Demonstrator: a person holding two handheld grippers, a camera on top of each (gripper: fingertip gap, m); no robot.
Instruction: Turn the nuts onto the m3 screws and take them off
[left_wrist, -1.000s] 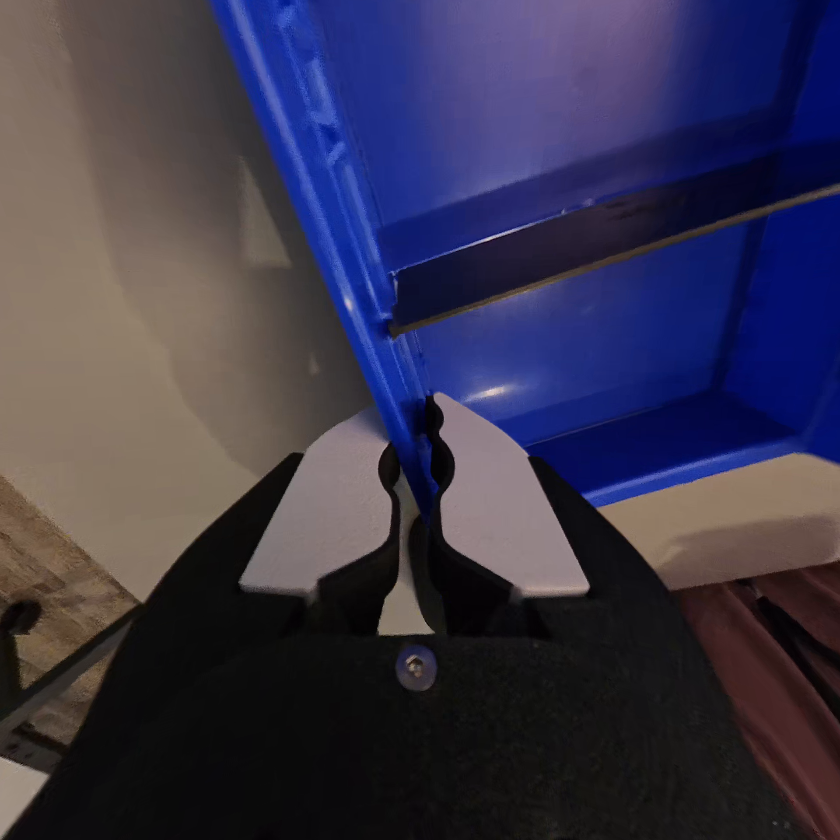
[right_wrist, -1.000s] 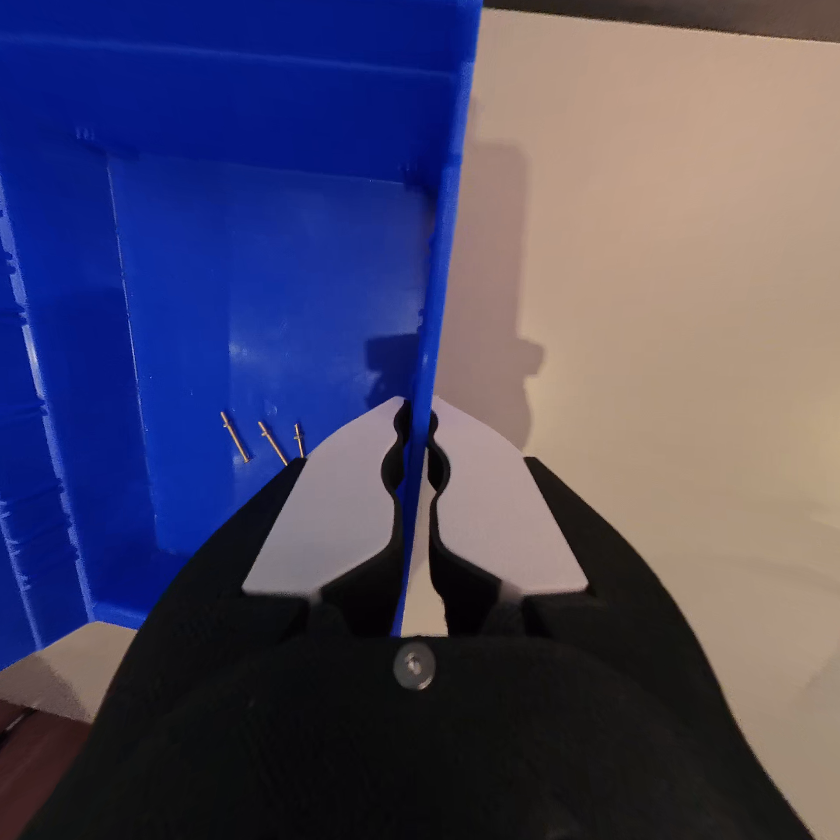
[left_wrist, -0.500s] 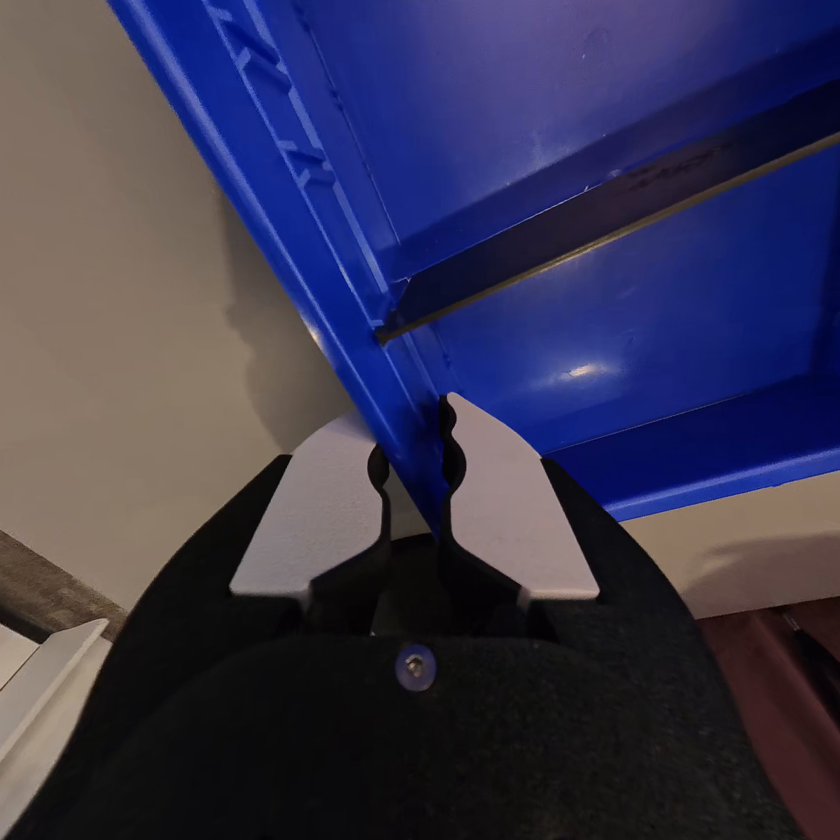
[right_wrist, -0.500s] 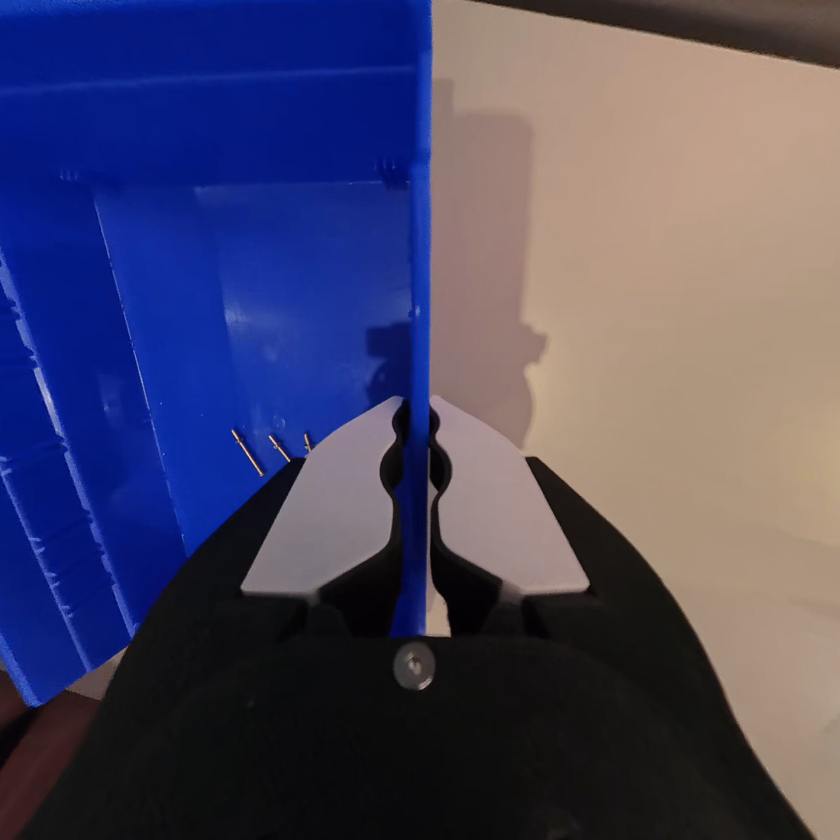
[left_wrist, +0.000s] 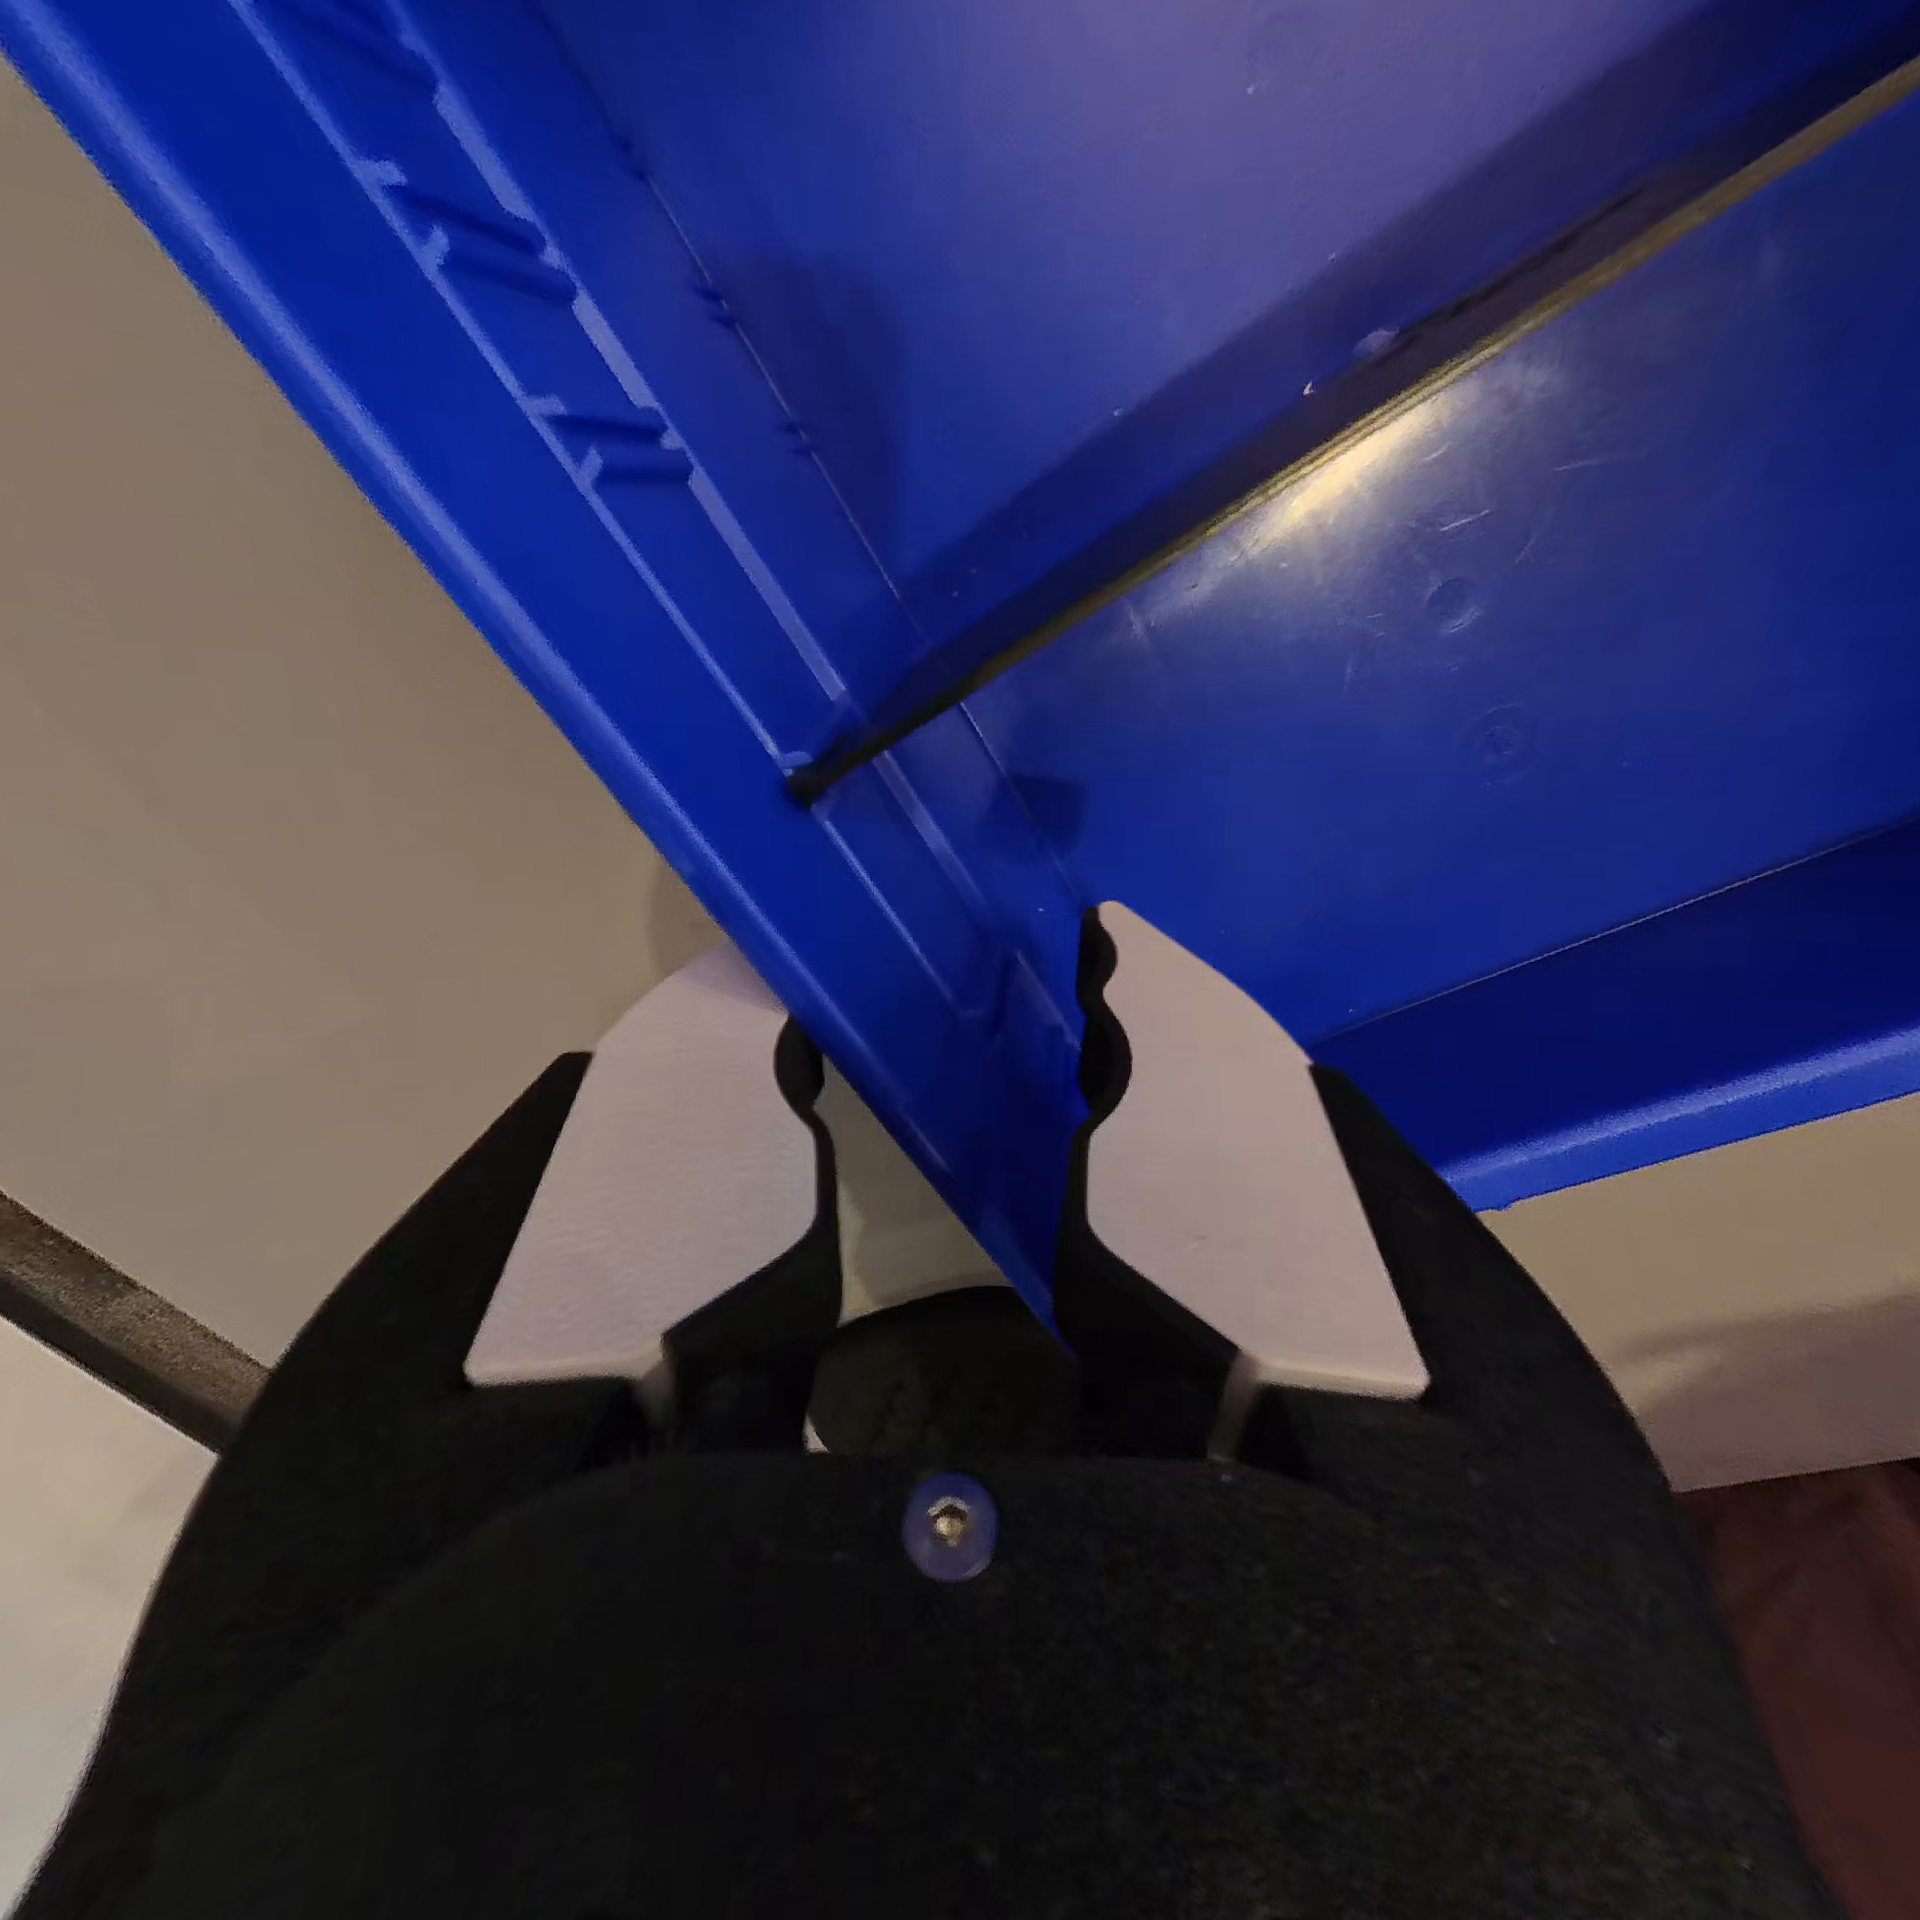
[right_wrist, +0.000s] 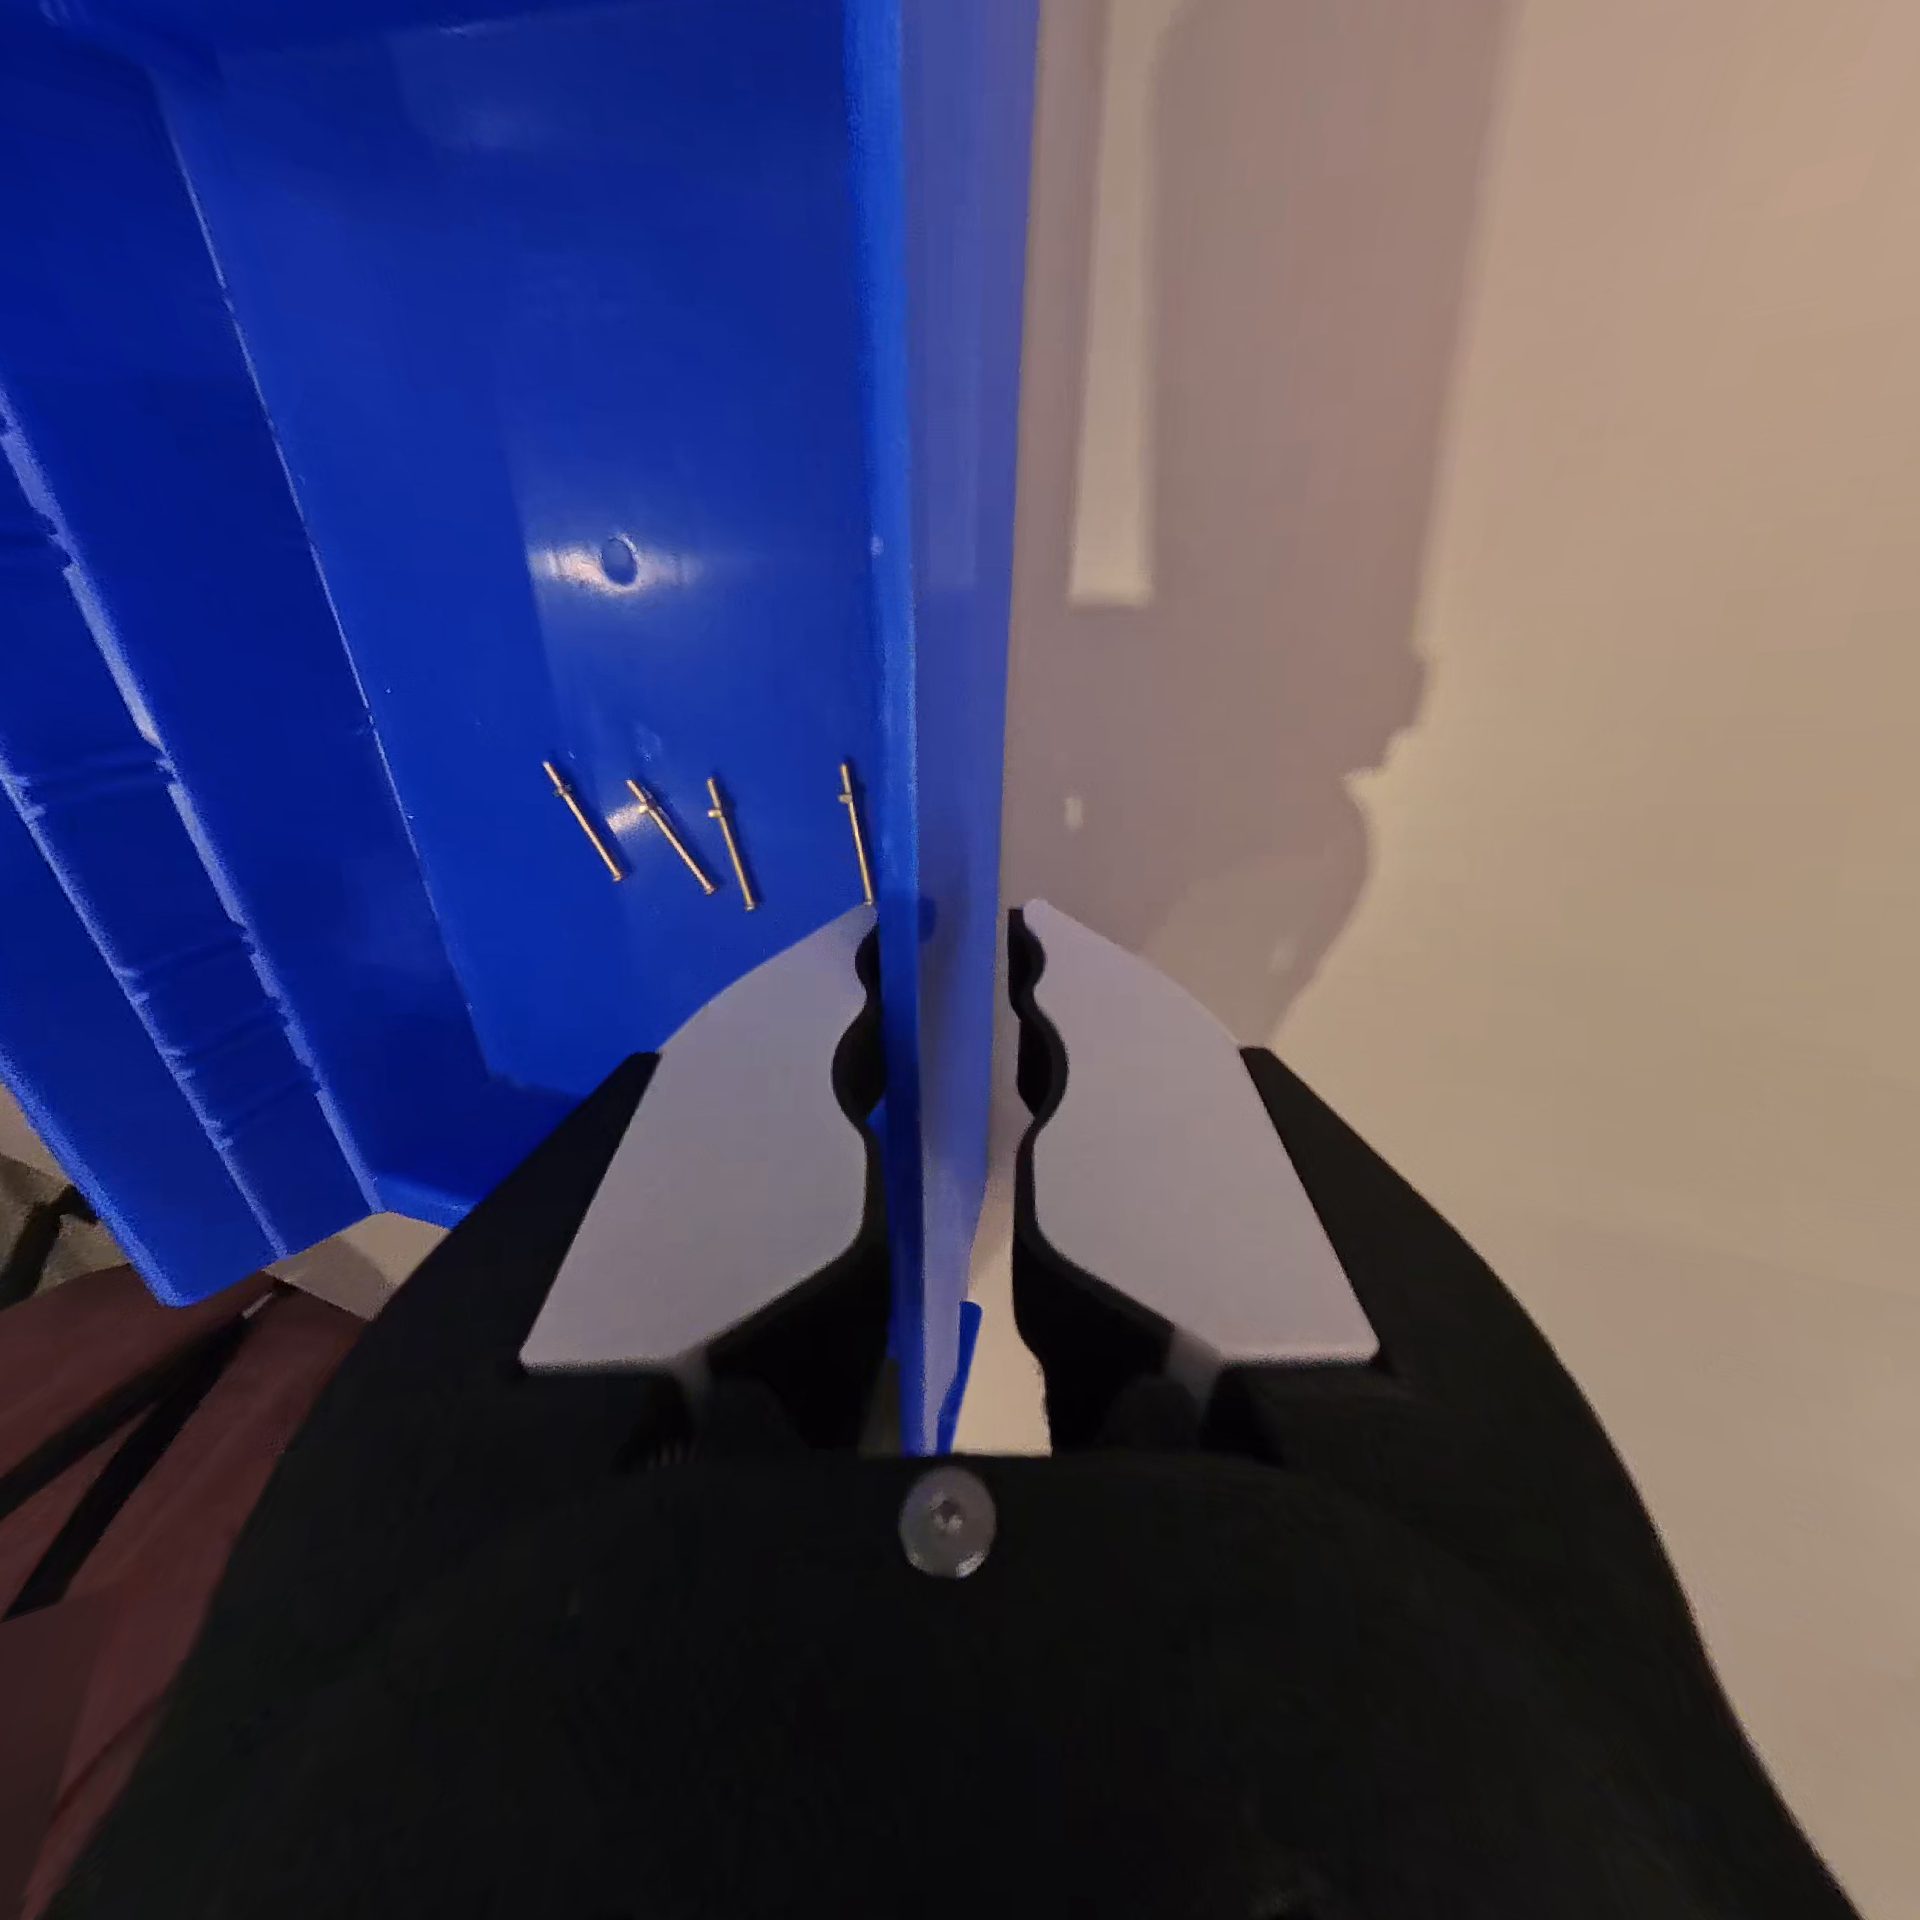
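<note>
My left tongs (left_wrist: 940, 1049) stand parted, straddling the side wall of the blue bin (left_wrist: 1351, 675); the right finger lies against the wall's inner face, while the left one sits off from its ribbed outer face, so nothing is clamped. My right tongs (right_wrist: 945, 987) are parted as well, astride the opposite thin wall of the same bin: the left finger just touches the inner face and a gap shows between the right finger and the outer face.

Inside the bin, just ahead of my right tongs, four slim brass-coloured screws (right_wrist: 717, 842) lie on the glossy blue floor, roughly side by side, the rightmost close against the wall. I cannot make out any nuts on them. In the left wrist view a dark divider strip (left_wrist: 1351, 436) crosses the bin from wall to wall.

The bin rests on a pale cream desk (right_wrist: 1610, 935), matte and lit warmly, with soft shadows of the bin and tongs falling across it. Past the desk's near edge a dark reddish-brown floor (right_wrist: 125, 1455) shows, and at the left a dark band (left_wrist: 114, 1320) borders the desk
</note>
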